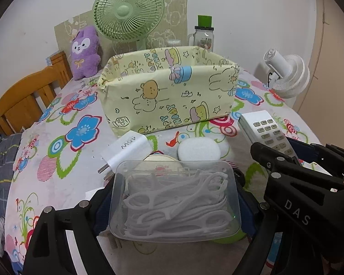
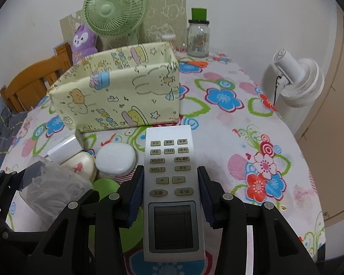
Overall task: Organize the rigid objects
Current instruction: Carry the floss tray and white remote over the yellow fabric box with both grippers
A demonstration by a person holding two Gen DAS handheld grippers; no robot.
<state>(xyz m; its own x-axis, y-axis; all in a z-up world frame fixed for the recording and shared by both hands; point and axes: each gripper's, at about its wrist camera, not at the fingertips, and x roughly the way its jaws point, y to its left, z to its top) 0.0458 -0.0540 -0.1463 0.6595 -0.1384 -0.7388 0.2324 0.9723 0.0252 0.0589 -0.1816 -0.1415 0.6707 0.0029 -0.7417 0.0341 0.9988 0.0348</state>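
Observation:
A clear plastic box of white floss picks (image 1: 175, 204) sits between the blue pads of my left gripper (image 1: 174, 206), which is shut on it across its width. My right gripper (image 2: 169, 176) is shut on a white remote control (image 2: 170, 183), pads pressed on both long sides, buttons facing up. The remote (image 1: 266, 133) also shows at the right of the left wrist view. A yellow cartoon-print fabric bin (image 1: 169, 91) stands open-topped just beyond. Before it lie a white charger (image 1: 126, 149), a white oval case (image 1: 198, 151) and a cream round compact (image 1: 158, 160).
A green fan (image 1: 128, 11), a purple plush (image 1: 84, 50) and a green-lidded jar (image 1: 204, 34) stand at the back of the flowered tablecloth (image 2: 229, 137). A white fan (image 2: 300, 78) stands off the right edge, a wooden chair (image 1: 27, 100) at the left. Orange scissors (image 2: 196, 63) lie behind the bin.

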